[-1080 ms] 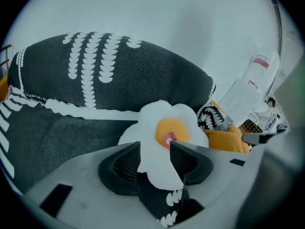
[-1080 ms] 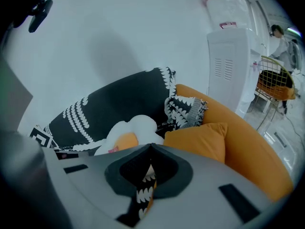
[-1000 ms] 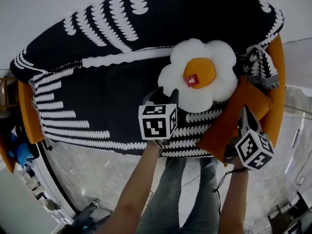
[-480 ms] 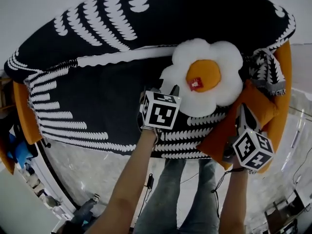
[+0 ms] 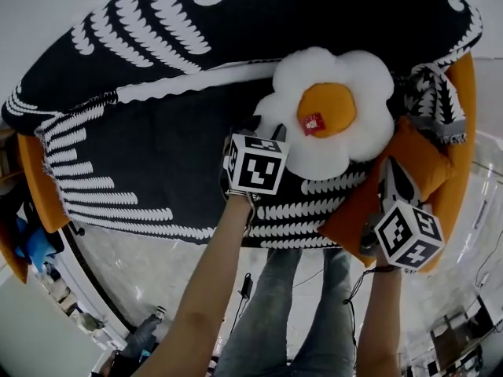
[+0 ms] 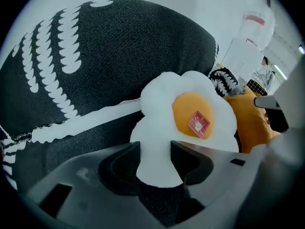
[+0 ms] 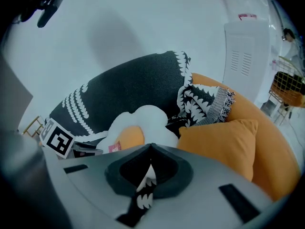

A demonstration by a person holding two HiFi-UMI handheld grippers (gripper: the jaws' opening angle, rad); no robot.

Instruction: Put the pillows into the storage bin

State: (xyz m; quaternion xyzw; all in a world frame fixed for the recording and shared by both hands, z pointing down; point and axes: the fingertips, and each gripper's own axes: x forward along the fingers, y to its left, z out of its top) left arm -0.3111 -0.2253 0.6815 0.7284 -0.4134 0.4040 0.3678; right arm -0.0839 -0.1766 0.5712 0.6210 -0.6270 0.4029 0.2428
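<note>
**Left gripper straddling a petal of the flower pillow**
The flower pillow (image 5: 330, 104) leans on the sofa (image 5: 157, 155) back, right of middle, with the orange pillow (image 5: 409, 163) just beside it on the right. The left gripper (image 6: 155, 147) has its jaws apart around a near white petal, not yet pinching. The right gripper (image 7: 151, 149) has its jaws together, holding nothing. Both pillows look light and squashy, so a deep bite on a petal or corner should hold. No storage bin shows.
</note>
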